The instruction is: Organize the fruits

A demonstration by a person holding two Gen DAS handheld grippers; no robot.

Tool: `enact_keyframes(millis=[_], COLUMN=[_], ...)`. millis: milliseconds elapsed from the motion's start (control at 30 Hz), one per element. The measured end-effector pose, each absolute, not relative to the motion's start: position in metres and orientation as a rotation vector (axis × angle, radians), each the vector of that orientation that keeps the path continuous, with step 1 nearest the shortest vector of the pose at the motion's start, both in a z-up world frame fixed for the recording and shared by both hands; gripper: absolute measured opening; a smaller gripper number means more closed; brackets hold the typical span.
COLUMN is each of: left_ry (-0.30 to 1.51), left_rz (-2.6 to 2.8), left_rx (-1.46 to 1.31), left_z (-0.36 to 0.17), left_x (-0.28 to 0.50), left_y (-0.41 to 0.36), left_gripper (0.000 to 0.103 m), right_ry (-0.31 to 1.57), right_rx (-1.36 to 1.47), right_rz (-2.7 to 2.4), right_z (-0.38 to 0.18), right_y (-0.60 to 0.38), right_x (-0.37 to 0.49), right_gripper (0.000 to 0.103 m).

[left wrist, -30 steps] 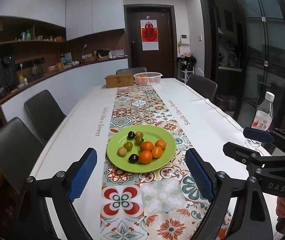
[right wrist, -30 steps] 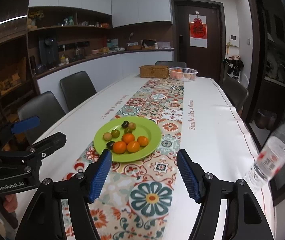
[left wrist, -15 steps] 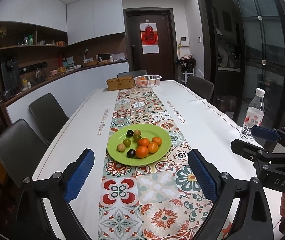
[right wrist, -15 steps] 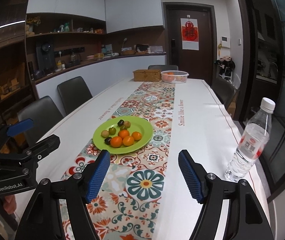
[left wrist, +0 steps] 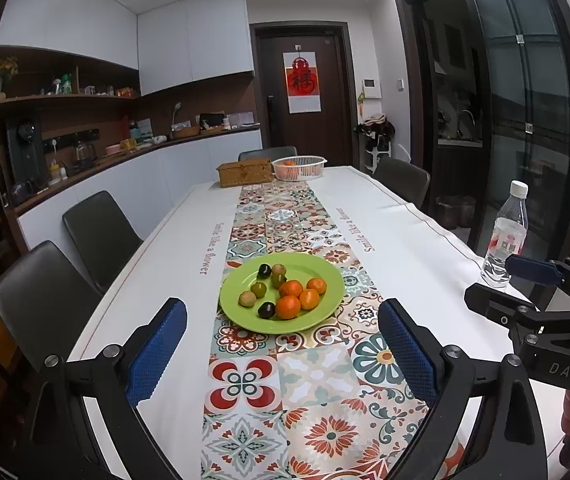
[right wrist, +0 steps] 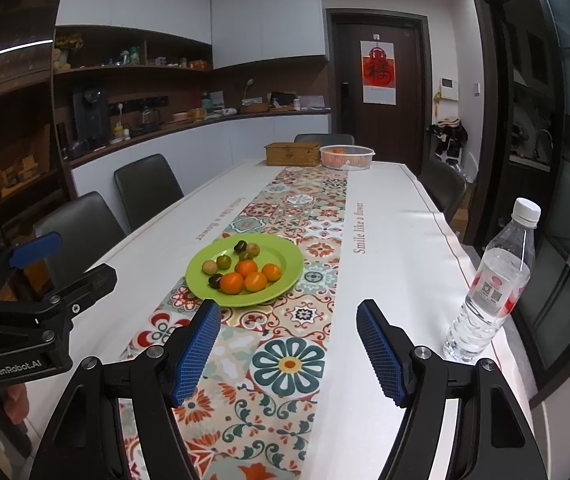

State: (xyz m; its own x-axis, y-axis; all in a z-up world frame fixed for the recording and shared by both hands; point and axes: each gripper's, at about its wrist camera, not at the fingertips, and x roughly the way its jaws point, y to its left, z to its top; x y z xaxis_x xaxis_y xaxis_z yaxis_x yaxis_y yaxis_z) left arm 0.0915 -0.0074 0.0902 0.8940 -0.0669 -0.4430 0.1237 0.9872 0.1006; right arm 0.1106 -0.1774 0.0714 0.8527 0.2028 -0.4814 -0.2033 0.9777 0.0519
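Green plate (left wrist: 327,280) sits mid-table on the patterned runner (left wrist: 285,380), ahead of both your grippers. On it: four orange fruits (left wrist: 288,306) clustered toward the near right, touching one another; two dark, near-black fruits (left wrist: 266,310), one at the near edge of the group and one at the far edge; several small greenish and tan ones (left wrist: 258,289) between them. Kinds of the small fruits: cannot tell.

Far end of the table: white slotted basket (left wrist: 299,168) holding orange fruit, only partly visible through the wall and over the rim; count unclear. Just beside it, a woven box (left wrist: 245,173), lid on, contents hidden.

Your left gripper (left wrist: 281,356) is held over the near runner, blue pads (left wrist: 157,354) spread wide, nothing between them. Your right gripper (right wrist: 289,354): same, jaws wide apart and empty. Each shows at the edge of the other's view, cut off by the frame.

Water bottle (right wrist: 489,288) stands capped near the table's right edge, well apart from the plate. In the left wrist view its base is hidden behind the right gripper. Dark chairs (left wrist: 101,232) line the left side.
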Motion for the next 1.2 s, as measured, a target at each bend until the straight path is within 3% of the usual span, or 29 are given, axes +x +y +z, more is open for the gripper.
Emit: enact_keyframes(millis=[267, 400, 1200], left_ry=[0.452, 0.454, 0.453], left_rz=[-0.094, -0.092, -0.062], left_rx=[0.125, 0.122, 0.105], left_z=[0.0917, 0.0922, 0.0945], left_x=[0.0889, 0.0873, 0.0843], left_y=[-0.007, -0.0059, 0.0], left_gripper=[0.098, 0.103, 0.103], right_ry=[0.511, 0.512, 0.515], right_rx=[-0.004, -0.01, -0.022], right_rz=[0.213, 0.212, 0.215], right_z=[0.071, 0.0705, 0.0693], right_y=[-0.1753, -0.1744, -0.1719], right_x=[0.1099, 0.1098, 0.1097], right_gripper=[0.071, 0.071, 0.071])
